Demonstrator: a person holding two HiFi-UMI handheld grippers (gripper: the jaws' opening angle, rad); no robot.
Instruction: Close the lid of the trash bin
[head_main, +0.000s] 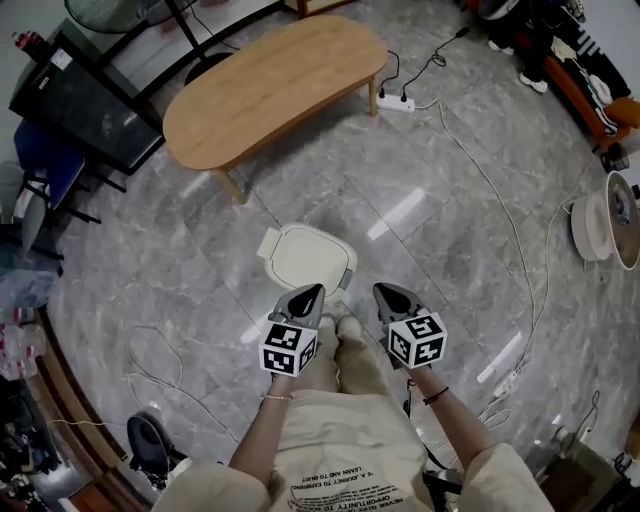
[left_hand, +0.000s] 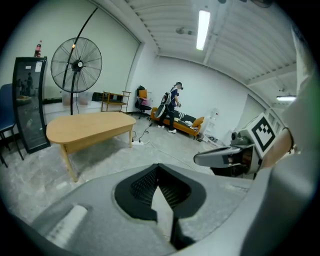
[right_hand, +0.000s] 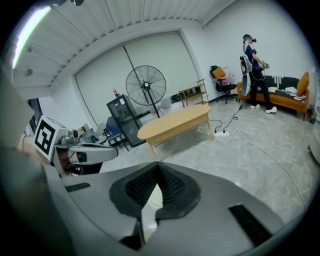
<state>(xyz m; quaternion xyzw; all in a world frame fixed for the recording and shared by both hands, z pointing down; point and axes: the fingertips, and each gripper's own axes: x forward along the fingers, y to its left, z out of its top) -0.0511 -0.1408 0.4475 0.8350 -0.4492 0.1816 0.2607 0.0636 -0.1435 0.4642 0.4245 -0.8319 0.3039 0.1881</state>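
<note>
The trash bin (head_main: 306, 256) stands on the grey marble floor just ahead of the person's feet; its cream lid lies flat on top of it. My left gripper (head_main: 312, 293) hovers over the bin's near edge, jaws meeting at the tip, nothing between them. My right gripper (head_main: 386, 293) hangs to the right of the bin, equally shut and holding nothing. In the left gripper view the left gripper (left_hand: 159, 166) hides the bin, and the right gripper (left_hand: 201, 159) shows beside it. The right gripper (right_hand: 158, 165) also hides the bin in its own view.
An oval wooden table (head_main: 275, 90) stands beyond the bin, with a power strip (head_main: 396, 102) and a long cable (head_main: 500, 200) to its right. A black cabinet (head_main: 85, 100) and a standing fan (left_hand: 76, 64) are at the back left. A person (left_hand: 172, 107) stands far off.
</note>
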